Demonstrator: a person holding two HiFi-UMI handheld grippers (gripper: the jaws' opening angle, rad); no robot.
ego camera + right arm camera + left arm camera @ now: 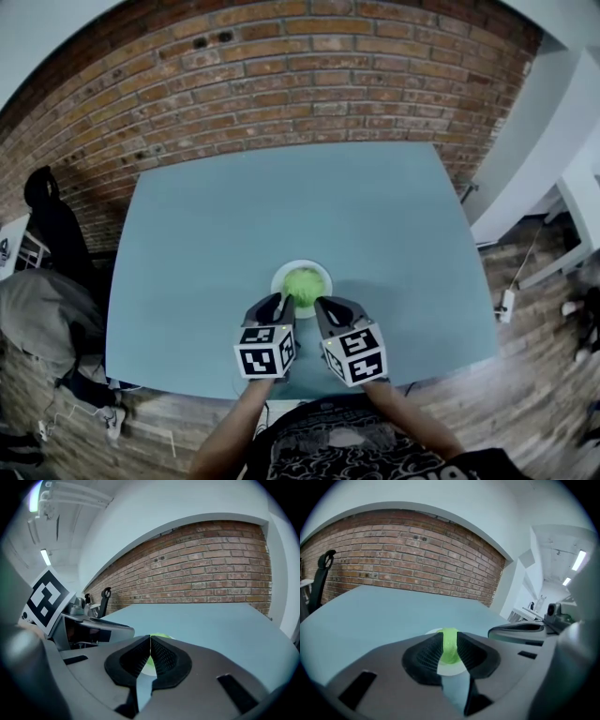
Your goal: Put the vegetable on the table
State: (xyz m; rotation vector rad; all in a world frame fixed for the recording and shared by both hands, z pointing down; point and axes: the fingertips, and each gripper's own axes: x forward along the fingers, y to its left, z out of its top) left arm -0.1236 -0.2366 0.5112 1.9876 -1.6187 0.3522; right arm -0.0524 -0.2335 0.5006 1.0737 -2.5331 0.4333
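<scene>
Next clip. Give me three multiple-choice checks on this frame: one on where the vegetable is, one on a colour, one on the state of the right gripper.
1. Where is the round green leafy vegetable?
A. on the wooden floor
B. on the small round white plate
C. lifted clear of everything

2. What colour is the flat rectangular table?
A. pale blue-grey
B. dark red
C. black

3. How do the jaws of the right gripper stand?
A. spread wide
B. shut together with nothing between them
C. clamped on the plate's rim

Answers:
1 B: the head view shows the vegetable sitting on the plate, near the table's near edge.
2 A: the tabletop is blue-grey in all three views.
3 B: the right gripper view shows its two ribbed pads meeting at the tips, with the vegetable beyond them.
</scene>
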